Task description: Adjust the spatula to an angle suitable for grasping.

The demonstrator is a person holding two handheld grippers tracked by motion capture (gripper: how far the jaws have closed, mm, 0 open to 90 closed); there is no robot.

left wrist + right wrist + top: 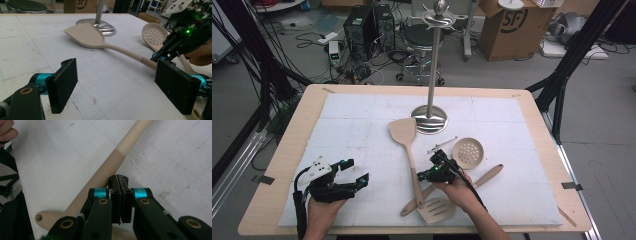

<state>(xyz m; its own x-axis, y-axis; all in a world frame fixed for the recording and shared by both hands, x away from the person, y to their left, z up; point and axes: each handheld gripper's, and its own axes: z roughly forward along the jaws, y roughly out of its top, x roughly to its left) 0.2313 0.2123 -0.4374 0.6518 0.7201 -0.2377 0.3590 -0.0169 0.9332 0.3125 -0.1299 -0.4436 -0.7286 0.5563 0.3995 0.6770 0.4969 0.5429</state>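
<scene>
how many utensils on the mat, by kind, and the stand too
solid spatula: 1
slotted spatula: 1
skimmer spoon: 1
metal stand: 1
total: 4

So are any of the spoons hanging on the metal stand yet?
Not yet. The stand's hooks look bare. The solid spatula, skimmer and slotted turner lie on the white mat. The right gripper sits shut over the spatula's handle, gripping nothing. The left gripper is open. All hanging remains.
</scene>
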